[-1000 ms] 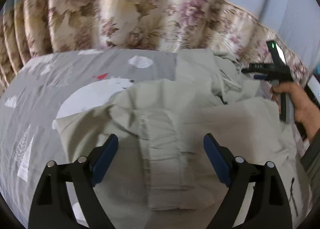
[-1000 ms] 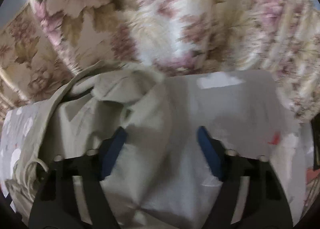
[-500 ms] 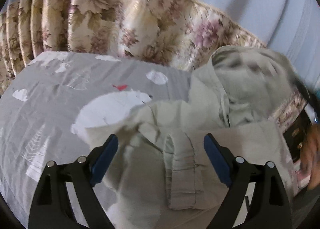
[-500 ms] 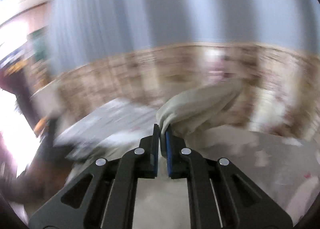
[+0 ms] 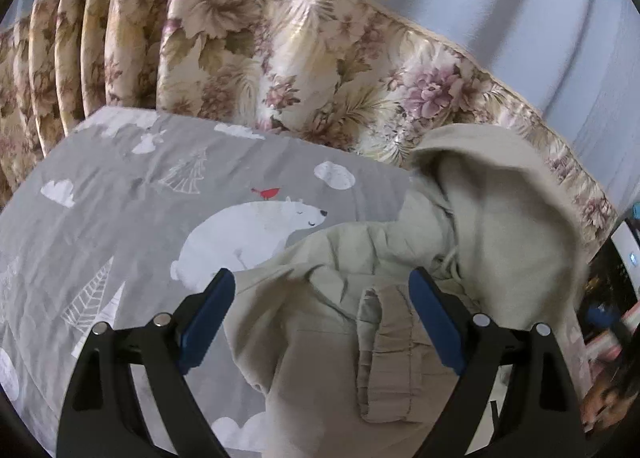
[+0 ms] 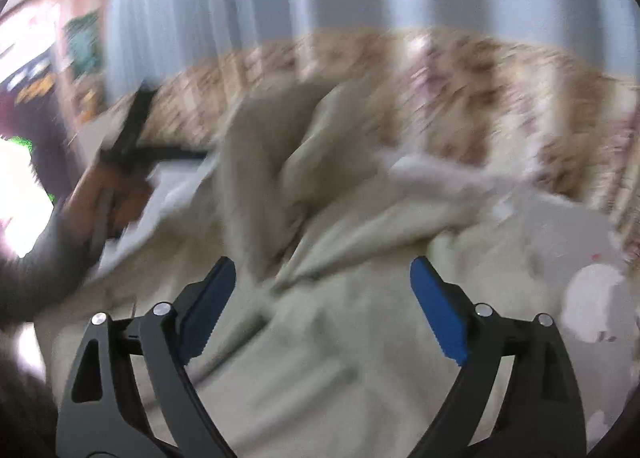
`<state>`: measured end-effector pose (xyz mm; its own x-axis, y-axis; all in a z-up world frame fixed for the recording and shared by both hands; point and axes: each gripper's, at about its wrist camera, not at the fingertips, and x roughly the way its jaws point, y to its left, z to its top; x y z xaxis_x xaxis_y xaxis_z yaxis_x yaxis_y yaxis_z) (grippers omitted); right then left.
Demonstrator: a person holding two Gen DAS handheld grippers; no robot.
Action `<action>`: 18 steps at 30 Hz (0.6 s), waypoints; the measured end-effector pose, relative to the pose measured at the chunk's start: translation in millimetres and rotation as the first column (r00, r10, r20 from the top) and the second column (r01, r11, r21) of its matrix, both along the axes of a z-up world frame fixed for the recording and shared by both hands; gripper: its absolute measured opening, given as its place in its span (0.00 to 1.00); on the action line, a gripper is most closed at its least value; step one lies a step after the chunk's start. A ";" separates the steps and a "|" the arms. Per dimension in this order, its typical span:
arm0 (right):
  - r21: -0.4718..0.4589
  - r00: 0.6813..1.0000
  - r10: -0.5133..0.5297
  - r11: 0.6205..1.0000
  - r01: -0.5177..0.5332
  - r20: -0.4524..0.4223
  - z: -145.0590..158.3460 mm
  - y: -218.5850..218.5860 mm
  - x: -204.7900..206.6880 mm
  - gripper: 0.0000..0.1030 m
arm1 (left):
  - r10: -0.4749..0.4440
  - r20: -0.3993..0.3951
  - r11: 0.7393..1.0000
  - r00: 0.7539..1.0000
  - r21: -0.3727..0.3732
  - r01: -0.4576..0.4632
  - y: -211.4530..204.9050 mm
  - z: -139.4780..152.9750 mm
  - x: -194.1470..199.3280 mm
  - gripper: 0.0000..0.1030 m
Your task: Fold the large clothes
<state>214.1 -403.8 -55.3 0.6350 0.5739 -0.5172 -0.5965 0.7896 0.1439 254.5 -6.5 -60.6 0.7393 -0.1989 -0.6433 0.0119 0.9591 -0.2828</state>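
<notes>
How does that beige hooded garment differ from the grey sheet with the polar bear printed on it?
The beige hooded garment is one plain colour; the grey polar-bear bedsheet carries white bears, trees, clouds and a red bird. The garment lies bunched and creased, its hood standing up; the bedsheet is spread nearly flat. The garment rests on top, hiding the bedsheet's right part. Both are soft cloth.

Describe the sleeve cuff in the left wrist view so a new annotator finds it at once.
Start at the grey bedsheet with the white polar bear print. Right of the bear lies a pale khaki hooded garment. The cuff is the gathered, ribbed band lying on the garment's smooth fabric, ahead of the open left gripper; the hood stands bulkier, farther back.
</notes>
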 end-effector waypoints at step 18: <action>0.155 0.953 -0.277 0.943 0.294 -0.122 -28.3 -8.1 25.9 0.91 | -0.066 -0.128 0.990 0.990 0.111 0.081 -32.0 -10.8 49.9 0.93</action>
<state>240.1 -411.8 -83.7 0.7364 0.4600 -0.4961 -0.3256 0.8837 0.3361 304.4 -38.5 -71.4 0.6387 -0.1683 -0.7508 0.0554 0.9833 -0.1733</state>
